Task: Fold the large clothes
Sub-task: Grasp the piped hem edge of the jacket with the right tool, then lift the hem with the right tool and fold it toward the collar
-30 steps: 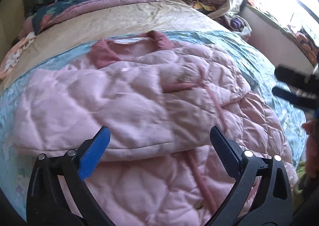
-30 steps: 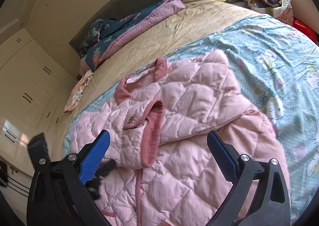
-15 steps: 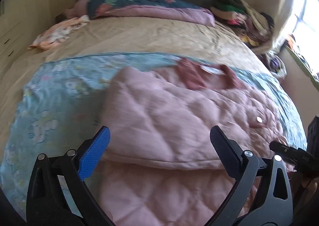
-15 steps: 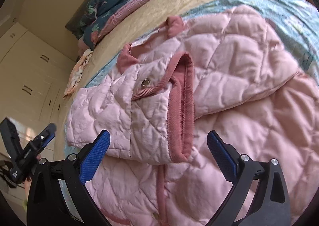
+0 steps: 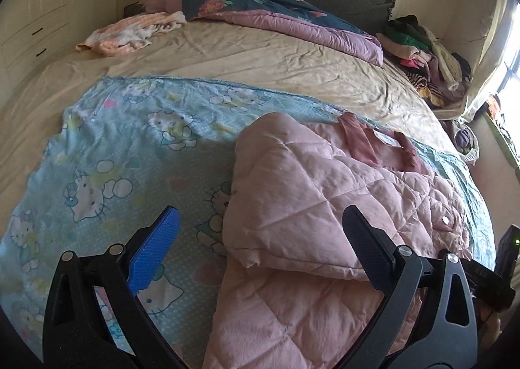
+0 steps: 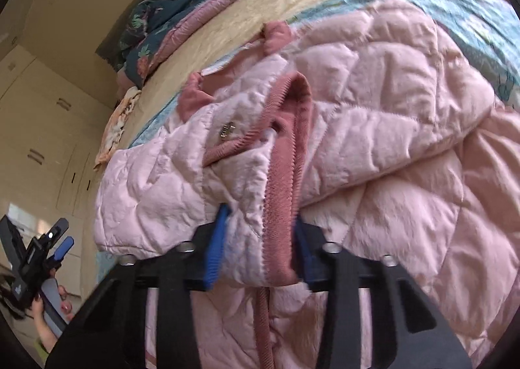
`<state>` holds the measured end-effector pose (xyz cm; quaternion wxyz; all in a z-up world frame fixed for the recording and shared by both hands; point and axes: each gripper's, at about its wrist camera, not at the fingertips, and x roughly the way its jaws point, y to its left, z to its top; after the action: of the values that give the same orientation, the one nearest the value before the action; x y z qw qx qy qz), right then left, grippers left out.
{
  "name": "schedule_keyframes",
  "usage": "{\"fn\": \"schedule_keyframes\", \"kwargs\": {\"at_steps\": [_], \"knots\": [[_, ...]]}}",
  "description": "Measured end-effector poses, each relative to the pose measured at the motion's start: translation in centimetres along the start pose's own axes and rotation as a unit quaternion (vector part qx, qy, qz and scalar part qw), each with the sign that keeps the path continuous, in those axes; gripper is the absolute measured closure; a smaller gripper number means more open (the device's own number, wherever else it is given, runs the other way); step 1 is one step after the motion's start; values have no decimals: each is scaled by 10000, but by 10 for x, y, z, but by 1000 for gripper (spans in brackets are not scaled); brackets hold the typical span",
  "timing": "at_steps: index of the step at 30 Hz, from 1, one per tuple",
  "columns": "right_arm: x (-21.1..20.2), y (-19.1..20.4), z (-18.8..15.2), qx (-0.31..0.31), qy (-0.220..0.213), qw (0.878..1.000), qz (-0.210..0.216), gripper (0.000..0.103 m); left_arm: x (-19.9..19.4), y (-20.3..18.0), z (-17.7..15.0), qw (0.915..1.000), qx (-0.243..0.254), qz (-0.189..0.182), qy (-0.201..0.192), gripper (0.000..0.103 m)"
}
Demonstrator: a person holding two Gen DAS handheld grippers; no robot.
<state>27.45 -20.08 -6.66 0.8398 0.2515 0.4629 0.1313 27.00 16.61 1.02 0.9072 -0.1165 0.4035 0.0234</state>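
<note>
A pink quilted jacket [image 5: 308, 206] lies on a blue cartoon-print sheet [image 5: 130, 141] on the bed, its sleeves folded across the body. My left gripper [image 5: 260, 211] hovers open over the jacket's left folded edge, one finger above the sheet and one above the jacket, nothing between them. In the right wrist view the jacket [image 6: 390, 109] fills the frame. My right gripper [image 6: 260, 219] is closing its jaws on the dark pink ribbed sleeve cuff [image 6: 286, 174], and the pads pinch it. A hand holds the left gripper [image 6: 48, 239] off the bed's left side.
A beige bedsheet [image 5: 260, 60] covers the far half of the bed. A teal and mauve duvet [image 5: 260, 8] lies at the headboard, with an orange cloth [image 5: 130, 32] left of it. A pile of clothes [image 5: 422, 50] sits at the far right. Cupboards [image 5: 32, 11] line the left wall.
My left gripper swept left from over the jacket's middle to its left edge. My right gripper dropped onto the sleeve cuff and its jaws went from wide open to pinched on it.
</note>
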Motion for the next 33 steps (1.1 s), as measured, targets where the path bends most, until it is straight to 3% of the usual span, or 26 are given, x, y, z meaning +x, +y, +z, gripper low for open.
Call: {"fn": "schedule_keyframes", "kwargs": {"at_steps": [3, 9, 18, 24, 33], "knots": [[-22, 20, 6, -510, -291, 9982, 100, 84, 0, 0, 0, 10000, -35, -10, -2, 9], [-71, 56, 37, -1221, -848, 9880, 422, 86, -4, -2, 5, 10000, -61, -18, -47, 9], [-121, 68, 86, -1642, -1341, 9762, 467, 87, -7, -11, 18, 9999, -52, -58, -119, 9], [-119, 53, 100, -1629, -1402, 9764, 198, 87, 0, -29, 25, 9998, 32, -112, -157, 9], [-90, 23, 91, -1416, -1145, 9833, -68, 87, 30, -63, 18, 9992, 282, -259, 130, 9]]}}
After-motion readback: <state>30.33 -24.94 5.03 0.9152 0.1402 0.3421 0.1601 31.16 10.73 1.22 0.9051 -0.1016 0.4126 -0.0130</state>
